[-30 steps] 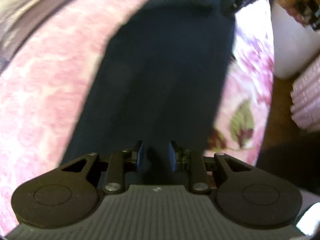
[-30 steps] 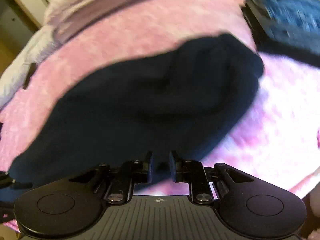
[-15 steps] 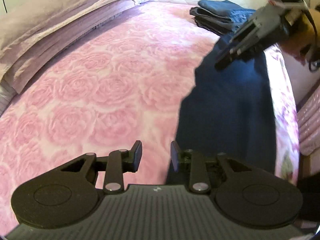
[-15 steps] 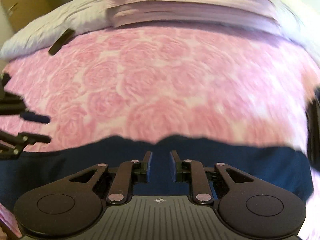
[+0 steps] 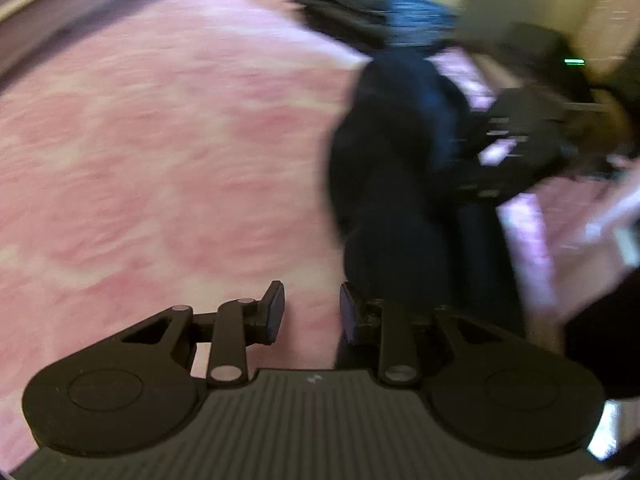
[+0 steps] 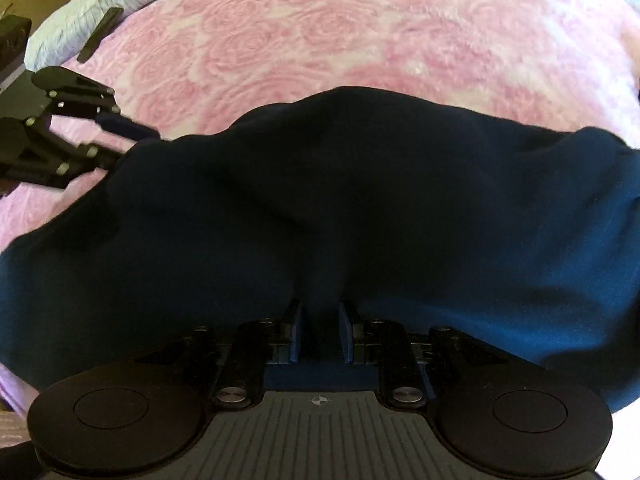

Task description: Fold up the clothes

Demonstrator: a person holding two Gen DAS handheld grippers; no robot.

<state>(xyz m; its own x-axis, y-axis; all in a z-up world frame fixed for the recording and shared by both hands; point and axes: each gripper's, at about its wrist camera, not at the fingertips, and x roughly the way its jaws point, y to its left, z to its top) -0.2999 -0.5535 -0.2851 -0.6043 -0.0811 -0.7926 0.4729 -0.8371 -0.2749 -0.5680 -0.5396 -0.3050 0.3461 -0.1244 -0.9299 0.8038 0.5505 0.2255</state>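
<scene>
Left wrist view, blurred: the left claw (image 5: pixel 311 312) gapes wide with nothing in it over the pink rose bedspread (image 5: pixel 160 152), the dark navy garment (image 5: pixel 400 184) lying just to its right. Folded dark clothes (image 5: pixel 360 8) sit farther off.

Right wrist view: the right claw (image 6: pixel 320 330) pinches a fold of the garment (image 6: pixel 320 208), spread across the bedspread (image 6: pixel 340 32); the left claw (image 6: pixel 120 140) is at its left edge.

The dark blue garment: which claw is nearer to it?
Right. The right claw pinches the dark blue garment; the left claw is open beside its edge.
</scene>
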